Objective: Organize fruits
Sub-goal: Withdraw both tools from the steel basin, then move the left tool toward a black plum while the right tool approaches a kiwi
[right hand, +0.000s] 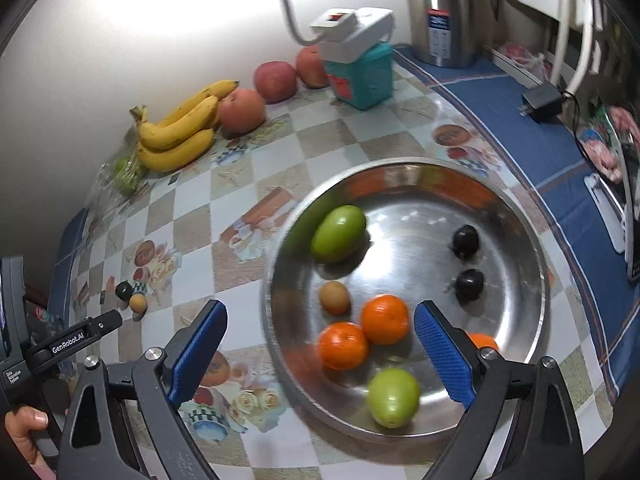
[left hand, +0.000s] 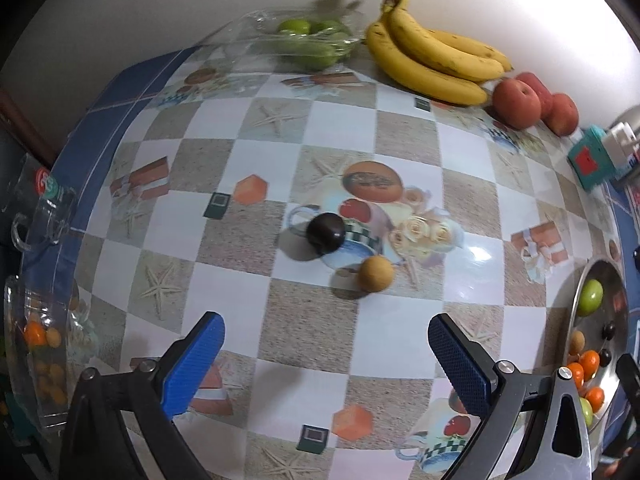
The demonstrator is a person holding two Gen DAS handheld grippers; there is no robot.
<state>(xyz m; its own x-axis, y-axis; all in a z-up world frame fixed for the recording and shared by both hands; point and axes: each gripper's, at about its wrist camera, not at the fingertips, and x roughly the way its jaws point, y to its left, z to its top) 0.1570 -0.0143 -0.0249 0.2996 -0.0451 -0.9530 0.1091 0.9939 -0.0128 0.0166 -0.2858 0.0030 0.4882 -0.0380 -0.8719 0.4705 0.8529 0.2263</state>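
A dark plum (left hand: 326,231) and a small tan round fruit (left hand: 375,274) lie loose on the patterned tablecloth, ahead of my left gripper (left hand: 326,360), which is open and holds nothing. Both show small in the right wrist view: dark plum (right hand: 123,290), tan fruit (right hand: 138,302). My right gripper (right hand: 320,354) hangs open over the near rim of a steel plate (right hand: 520,216). The plate holds two green fruits (right hand: 338,233), oranges (right hand: 385,319), two dark plums (right hand: 466,239) and a tan fruit (right hand: 334,297). The same plate (left hand: 578,300) sits at the left view's right edge.
Bananas (left hand: 432,56), red apples (left hand: 516,102) and a bag of green fruits (left hand: 308,38) line the wall. A teal box (right hand: 360,76), a steel kettle (right hand: 448,12) and a charger (right hand: 542,100) stand at the back right. A glass bowl (left hand: 40,344) with small fruits sits left. A hand (right hand: 24,432) grips the left tool.
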